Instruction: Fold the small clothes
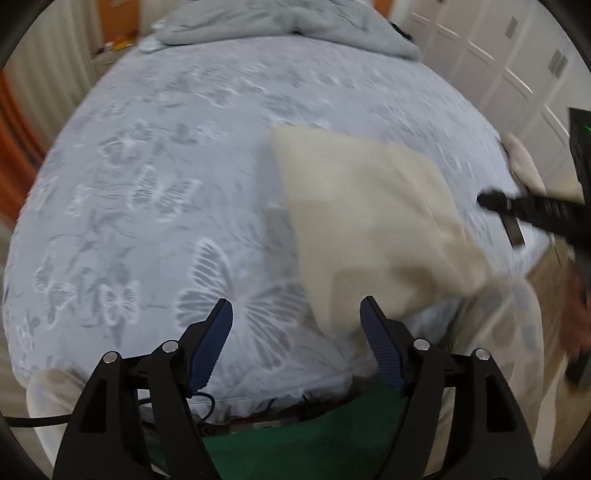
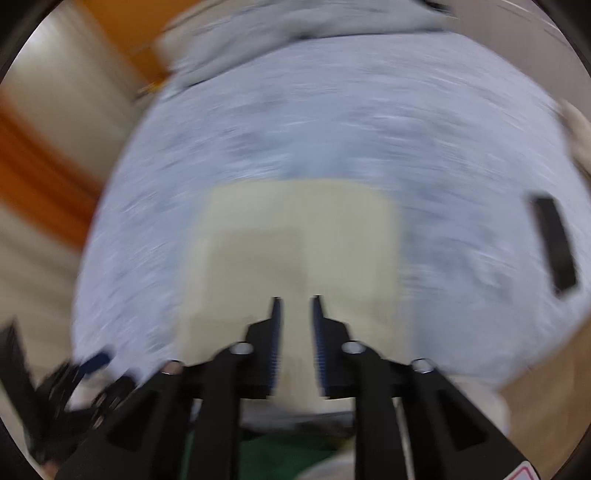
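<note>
Left gripper (image 1: 296, 314) hangs low in its own view, blue-padded jaws spread wide with nothing between them, over the butterfly-print bedspread (image 1: 155, 192). The cream garment (image 1: 369, 229) sits right of centre there, blurred, its lower corner dipping just beside the right-hand pad; whether it lies flat I cannot tell. The right gripper (image 2: 296, 301) in its own view shows its jaws drawn close together, a narrow gap left, with the cream garment (image 2: 295, 240) directly beyond and under the fingers; whether cloth is pinched, the blur hides. A black flat object (image 2: 556, 245) lies at right on the bedspread. Rumpled grey blanket (image 1: 288, 22) at top.
</note>
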Action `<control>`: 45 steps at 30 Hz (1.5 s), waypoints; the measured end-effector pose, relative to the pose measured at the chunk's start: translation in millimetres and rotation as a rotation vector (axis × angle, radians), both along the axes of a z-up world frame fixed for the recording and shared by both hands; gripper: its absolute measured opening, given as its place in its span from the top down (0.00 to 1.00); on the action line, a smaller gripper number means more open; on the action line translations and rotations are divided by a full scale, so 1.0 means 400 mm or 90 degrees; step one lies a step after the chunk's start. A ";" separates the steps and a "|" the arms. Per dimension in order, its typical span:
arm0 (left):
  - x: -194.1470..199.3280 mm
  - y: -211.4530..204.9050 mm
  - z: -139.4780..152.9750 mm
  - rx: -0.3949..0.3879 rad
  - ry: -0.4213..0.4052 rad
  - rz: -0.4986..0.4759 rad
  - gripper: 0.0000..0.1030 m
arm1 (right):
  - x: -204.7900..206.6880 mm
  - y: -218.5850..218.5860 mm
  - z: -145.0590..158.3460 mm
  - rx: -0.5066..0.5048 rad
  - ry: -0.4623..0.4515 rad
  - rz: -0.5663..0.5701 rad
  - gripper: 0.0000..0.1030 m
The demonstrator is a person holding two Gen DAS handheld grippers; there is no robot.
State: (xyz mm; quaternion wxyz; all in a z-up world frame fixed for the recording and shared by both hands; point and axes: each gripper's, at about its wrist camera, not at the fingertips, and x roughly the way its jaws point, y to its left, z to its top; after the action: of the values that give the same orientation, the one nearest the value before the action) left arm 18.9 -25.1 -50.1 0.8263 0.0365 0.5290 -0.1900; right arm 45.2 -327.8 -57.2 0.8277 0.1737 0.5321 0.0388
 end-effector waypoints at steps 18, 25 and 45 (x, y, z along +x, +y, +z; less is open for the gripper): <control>0.016 0.028 0.015 -0.024 0.002 0.047 0.24 | -0.006 -0.008 -0.226 -0.142 0.184 0.004 1.00; 0.005 -0.075 -0.007 0.026 0.008 -0.004 0.24 | -0.024 -0.042 -0.131 -0.043 0.131 -0.065 1.00; 0.031 -0.170 -0.040 0.082 0.030 0.004 0.22 | 0.172 -0.094 -0.274 -0.096 0.171 -0.072 0.97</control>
State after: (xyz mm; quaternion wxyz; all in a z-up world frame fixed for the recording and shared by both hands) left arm 31.3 -93.3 -65.9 0.8102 0.0833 0.5595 -0.1536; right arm 114.1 -365.4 -166.7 0.7608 0.1442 0.6287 -0.0717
